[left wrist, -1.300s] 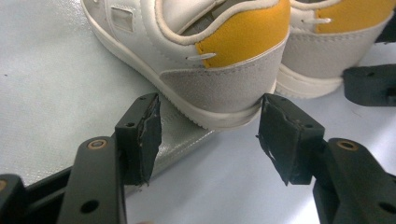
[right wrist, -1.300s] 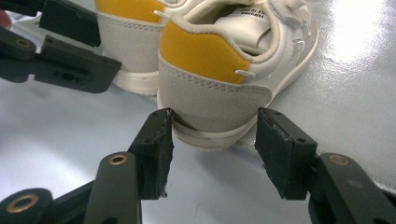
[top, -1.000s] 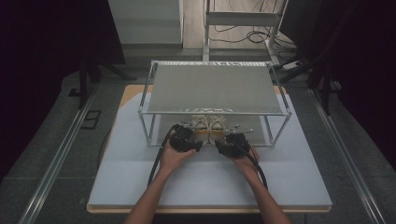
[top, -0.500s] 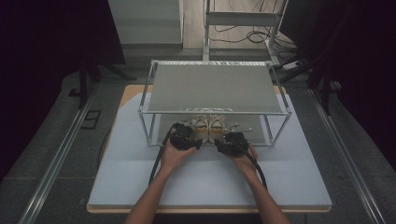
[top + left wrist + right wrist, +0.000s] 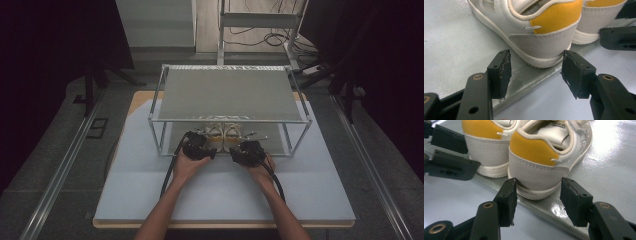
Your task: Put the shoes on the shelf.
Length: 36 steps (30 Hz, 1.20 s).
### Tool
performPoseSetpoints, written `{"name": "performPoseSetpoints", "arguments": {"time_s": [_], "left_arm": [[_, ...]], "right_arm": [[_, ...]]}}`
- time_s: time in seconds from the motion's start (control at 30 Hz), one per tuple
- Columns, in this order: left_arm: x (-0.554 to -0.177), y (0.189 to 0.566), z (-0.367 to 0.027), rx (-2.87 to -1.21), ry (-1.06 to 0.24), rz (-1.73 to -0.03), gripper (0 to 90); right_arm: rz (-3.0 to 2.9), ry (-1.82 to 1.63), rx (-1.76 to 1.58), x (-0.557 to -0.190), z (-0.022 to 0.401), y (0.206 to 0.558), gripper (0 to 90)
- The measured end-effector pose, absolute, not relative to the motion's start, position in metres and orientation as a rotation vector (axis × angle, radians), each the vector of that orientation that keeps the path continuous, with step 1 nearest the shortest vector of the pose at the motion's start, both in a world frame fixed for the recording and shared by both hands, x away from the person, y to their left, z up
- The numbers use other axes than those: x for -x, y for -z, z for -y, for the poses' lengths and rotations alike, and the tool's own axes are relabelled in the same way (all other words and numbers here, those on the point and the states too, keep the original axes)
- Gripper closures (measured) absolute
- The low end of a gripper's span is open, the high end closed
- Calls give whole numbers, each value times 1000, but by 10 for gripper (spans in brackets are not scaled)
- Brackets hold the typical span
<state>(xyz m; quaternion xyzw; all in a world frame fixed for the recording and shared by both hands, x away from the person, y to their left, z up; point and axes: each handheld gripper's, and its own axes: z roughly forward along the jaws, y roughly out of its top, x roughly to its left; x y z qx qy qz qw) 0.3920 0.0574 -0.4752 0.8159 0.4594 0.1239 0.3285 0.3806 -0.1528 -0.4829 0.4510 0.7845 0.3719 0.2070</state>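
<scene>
Looking along each hand-held gripper, we see a small white shoe with a yellow heel patch straight ahead, heel toward us. We use the metal rack (image 5: 230,95) as our landmark: both shoes stand side by side on its lower shelf, heels at the shelf's front edge, toes pointing deeper under the rack's top panel.

The left hand-held gripper (image 5: 536,72) faces the left shoe (image 5: 541,30). Its jaws stand apart, one on each side of the heel; the right jaw looks to be at or just beside the sole, the left one clear of it, so nothing is gripped. The right hand-held gripper (image 5: 537,195) faces the right shoe (image 5: 539,155) in the same way, jaws open and flanking the heel without pressing it.

Each shoe's long axis runs away from its hand-held gripper, so we judge the next move to be a short push forward and a squeeze across the heel. Each hand is nearer its own shoe; the 2 shoes sit close together, so the inner jaws have little room between them.
</scene>
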Motion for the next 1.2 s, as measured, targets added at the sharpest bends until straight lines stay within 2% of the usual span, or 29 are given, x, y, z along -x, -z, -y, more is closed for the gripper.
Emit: {"name": "performPoseSetpoints", "arguments": {"time_s": [0.37,0.5,0.7,1.2], "left_arm": [[-383,467,-58,-2095,-337,-1202,354],[-377,461,-64,-2106,-352,-1131,336],[-357,458,-73,-2077,-303,-1135,320],[-309,464,-102,-2050,-291,-1050,316]], "right_arm": [[-2148,-1084,-1268,-373,157,476,434],[-2146,-1122,-1242,-365,162,472,433],[-2159,-1180,-1192,-348,172,467,431],[-2179,-1245,-1140,-308,204,467,430]]}}
